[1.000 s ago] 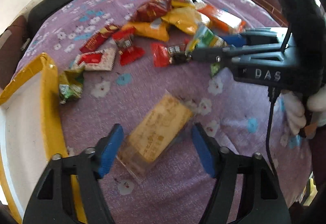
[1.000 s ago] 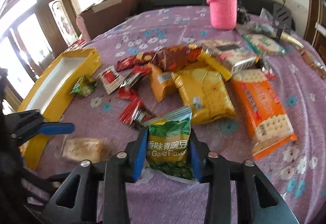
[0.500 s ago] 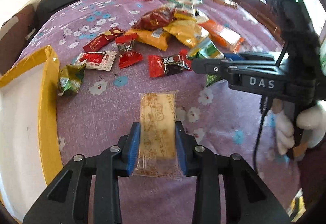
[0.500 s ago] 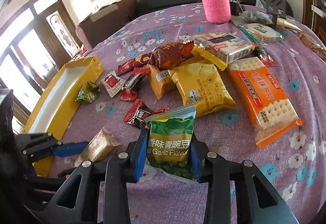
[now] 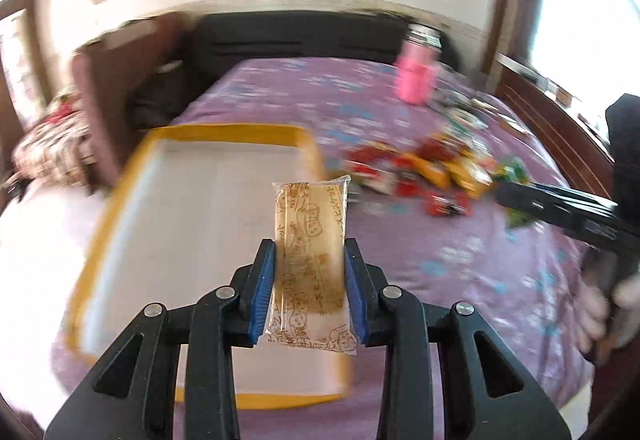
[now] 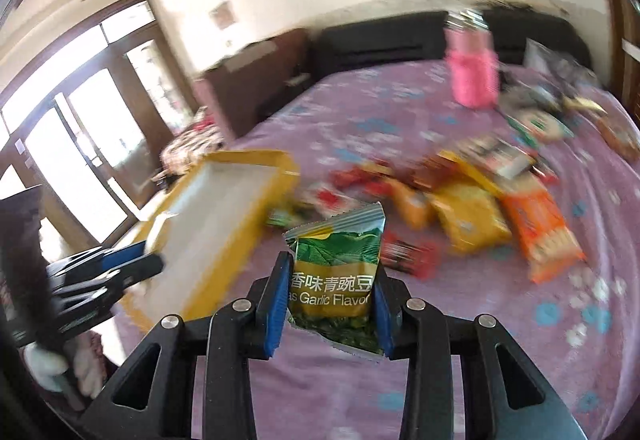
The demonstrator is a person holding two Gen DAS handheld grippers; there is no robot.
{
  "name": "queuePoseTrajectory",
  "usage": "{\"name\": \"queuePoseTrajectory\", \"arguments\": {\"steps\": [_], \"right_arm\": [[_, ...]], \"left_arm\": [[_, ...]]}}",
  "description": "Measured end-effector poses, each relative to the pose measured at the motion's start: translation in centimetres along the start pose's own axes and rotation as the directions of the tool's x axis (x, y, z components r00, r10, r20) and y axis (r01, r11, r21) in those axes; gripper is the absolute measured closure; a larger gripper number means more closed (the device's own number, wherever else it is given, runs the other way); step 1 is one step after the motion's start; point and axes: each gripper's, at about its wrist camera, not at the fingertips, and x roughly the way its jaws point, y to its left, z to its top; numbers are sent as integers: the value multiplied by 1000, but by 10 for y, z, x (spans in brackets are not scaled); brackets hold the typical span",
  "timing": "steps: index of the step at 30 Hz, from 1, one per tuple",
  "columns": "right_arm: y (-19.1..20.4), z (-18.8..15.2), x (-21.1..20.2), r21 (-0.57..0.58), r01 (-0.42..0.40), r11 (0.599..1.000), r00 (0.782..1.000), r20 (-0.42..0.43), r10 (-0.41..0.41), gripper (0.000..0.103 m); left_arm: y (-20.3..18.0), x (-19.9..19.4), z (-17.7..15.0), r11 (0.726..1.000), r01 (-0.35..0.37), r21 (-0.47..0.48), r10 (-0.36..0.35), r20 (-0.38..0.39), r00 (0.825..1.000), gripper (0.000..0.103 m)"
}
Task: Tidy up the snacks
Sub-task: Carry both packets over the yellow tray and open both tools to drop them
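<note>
Purple floral tabletop (image 5: pixel 460 272) is strewn with unsorted snacks (image 6: pixel 460 208); the yellow-rimmed white tray (image 5: pixel 192 208) appears unfilled. Left tongs (image 5: pixel 309 292) are clamped on a clear-wrapped tan biscuit (image 5: pixel 308 244), right tongs (image 6: pixel 330 304) on a green pea packet (image 6: pixel 336 260).

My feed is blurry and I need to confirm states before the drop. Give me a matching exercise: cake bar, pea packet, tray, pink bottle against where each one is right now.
Things:
1. cake bar
2. pea packet
3. tray
4. pink bottle

Places:
A. standing at the far end of the purple cloth
B. clamped in the right hand-held gripper
C. lying on the cloth at its left edge, white inside, yellow rim
D. clamped in the left hand-held gripper, above the tray

Pairs: 1-D, 2-B, 3-C, 4-A
</note>
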Motion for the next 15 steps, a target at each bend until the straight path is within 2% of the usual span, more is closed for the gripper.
{"name": "queuePoseTrajectory", "arguments": {"steps": [3,5,10,15], "right_arm": [[48,10,18,-63,-82,995,996,-37,80,66],[79,10,38,-99,-121,988,991,-76,114,67],[151,-1,96,-195,-173,965,973,-183,138,67],[181,-19,134,-250,-152,956,968,-233,93,67]], "left_arm": [[33,-5,-6,993,-112,-42,113,20,993,72],[49,-3,-10,986,-153,-64,155,18,988,72],[76,16,-17,974,-207,-95,206,-14,978,72],[91,33,-21,970,-215,-112,209,-58,976,72]]}}
